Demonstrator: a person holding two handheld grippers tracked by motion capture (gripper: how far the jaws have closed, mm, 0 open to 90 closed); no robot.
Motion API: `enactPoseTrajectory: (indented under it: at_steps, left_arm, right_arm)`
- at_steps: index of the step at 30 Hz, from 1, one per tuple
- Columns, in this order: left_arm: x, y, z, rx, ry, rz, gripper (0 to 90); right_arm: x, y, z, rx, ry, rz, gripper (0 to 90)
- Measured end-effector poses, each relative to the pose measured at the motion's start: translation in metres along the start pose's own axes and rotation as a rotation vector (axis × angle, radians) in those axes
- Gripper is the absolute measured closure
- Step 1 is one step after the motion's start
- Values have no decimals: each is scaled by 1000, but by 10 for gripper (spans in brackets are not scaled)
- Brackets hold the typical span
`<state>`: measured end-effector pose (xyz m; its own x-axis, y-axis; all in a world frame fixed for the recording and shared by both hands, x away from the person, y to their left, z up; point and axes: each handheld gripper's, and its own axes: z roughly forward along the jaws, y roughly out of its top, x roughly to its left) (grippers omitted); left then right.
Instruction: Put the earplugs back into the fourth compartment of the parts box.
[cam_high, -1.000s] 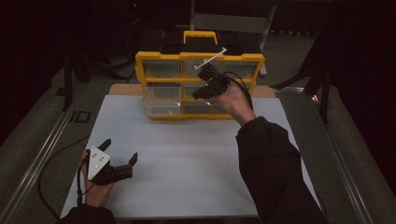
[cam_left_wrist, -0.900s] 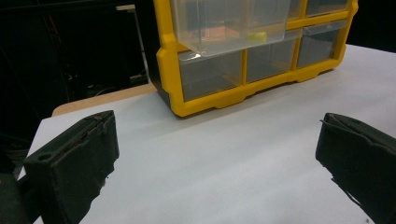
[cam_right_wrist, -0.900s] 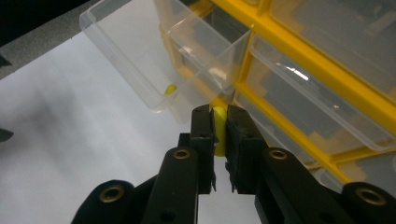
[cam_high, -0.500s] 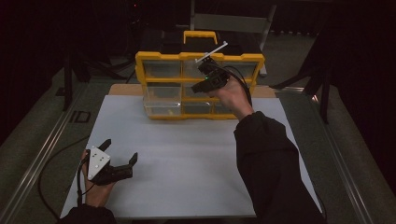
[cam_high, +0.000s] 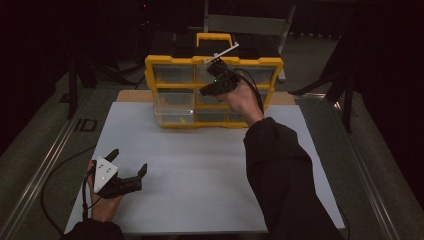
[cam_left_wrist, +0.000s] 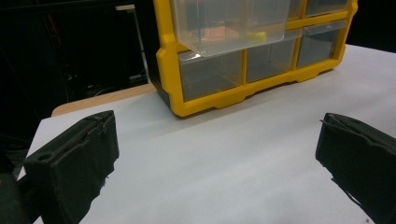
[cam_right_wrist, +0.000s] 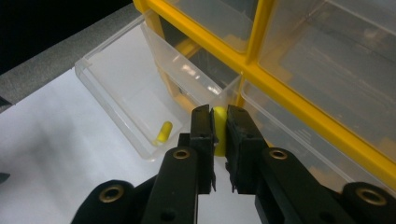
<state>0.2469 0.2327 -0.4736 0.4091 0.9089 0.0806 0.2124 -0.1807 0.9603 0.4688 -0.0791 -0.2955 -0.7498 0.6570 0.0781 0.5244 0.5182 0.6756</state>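
Now the right gripper (cam_right_wrist: 219, 135) clamps what seems a yellow capsule (cam_right_wrist: 219, 130) between its jaws.

1. The room is dark; black surroundings (cam_high: 45, 45) close in on every side, and light falls mostly on the table.
2. A white sheet (cam_high: 200, 165) covers the table top, with a wooden edge (cam_high: 132, 96) showing at its far side.
3. Grey floor (cam_high: 30, 150) lies left and right of the table.
4. A metal rail (cam_high: 42, 172) runs along the left.
5. A grey frame (cam_high: 245, 22) stands behind.
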Motion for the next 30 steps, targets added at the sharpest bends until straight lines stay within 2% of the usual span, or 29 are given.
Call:
enactPoseTrajectory:
  at_steps: [10, 30]
  left_arm:
    - [0, 0, 0, -1, 1, 1, 3]
    - [0, 1, -1, -5, 0, -5, 3]
  right_arm:
    - [3, 5, 7, -20, -1, 11, 813]
    - [14, 11, 22, -35, 13, -5, 808]
